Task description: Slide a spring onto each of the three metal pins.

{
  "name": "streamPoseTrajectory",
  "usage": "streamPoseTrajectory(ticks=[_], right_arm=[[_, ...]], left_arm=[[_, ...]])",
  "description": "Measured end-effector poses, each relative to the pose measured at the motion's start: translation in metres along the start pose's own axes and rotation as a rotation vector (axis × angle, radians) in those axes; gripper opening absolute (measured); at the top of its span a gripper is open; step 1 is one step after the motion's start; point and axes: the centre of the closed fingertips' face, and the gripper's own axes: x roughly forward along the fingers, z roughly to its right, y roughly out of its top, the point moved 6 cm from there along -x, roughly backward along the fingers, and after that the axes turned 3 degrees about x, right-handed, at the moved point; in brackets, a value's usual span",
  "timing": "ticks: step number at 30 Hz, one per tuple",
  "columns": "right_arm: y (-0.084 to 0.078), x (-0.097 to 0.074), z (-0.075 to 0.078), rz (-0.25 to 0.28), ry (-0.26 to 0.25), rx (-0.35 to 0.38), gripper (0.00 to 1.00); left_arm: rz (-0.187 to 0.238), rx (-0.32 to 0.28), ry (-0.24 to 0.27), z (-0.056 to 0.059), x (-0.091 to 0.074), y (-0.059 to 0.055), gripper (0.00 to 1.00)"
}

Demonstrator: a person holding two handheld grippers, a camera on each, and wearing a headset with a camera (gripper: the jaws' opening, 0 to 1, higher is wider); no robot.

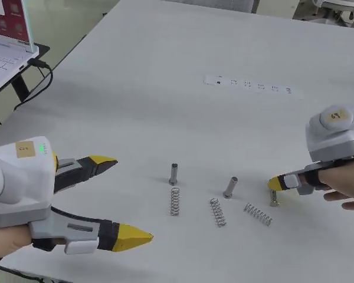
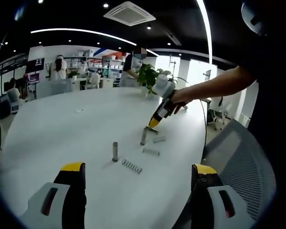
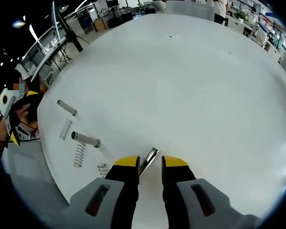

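Big white table (image 1: 224,47). Left gripper (image 1: 133,198) well left of the middle pin (image 1: 230,187), jaws wide, holding nothing. Right gripper (image 3: 151,164) just right of it, jaws narrow around the right pin (image 3: 148,161); cannot tell if pinching yet. Left pin (image 1: 173,174) standing on the other side. Three springs (image 1: 218,211) lying just in front, none on a pin. Looks like step one: grab that pin. Next: squeeze, lift, then fetch a spring with the other gripper.

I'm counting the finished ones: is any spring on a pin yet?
No, the left spring, middle spring and right spring all lie loose on the table.
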Motion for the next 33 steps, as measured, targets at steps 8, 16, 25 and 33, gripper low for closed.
streamPoseTrajectory(ticks=[8,16,25,33], right_arm=[[-0.001,0.003,0.0,-0.028,-0.02,0.03,0.1],[0.001,0.011,0.006,-0.051,-0.04,0.033,0.09],[0.003,0.015,0.009,-0.075,-0.08,-0.008,0.05],[-0.004,0.009,0.004,-0.069,-0.076,-0.052,0.05]], left_arm=[[-0.007,-0.004,0.005,0.0,0.0,-0.003,0.87],[-0.019,-0.008,0.007,0.0,0.0,-0.007,0.86],[-0.021,-0.01,0.007,0.0,0.001,-0.008,0.85],[-0.029,-0.009,0.005,0.001,0.001,-0.01,0.85]])
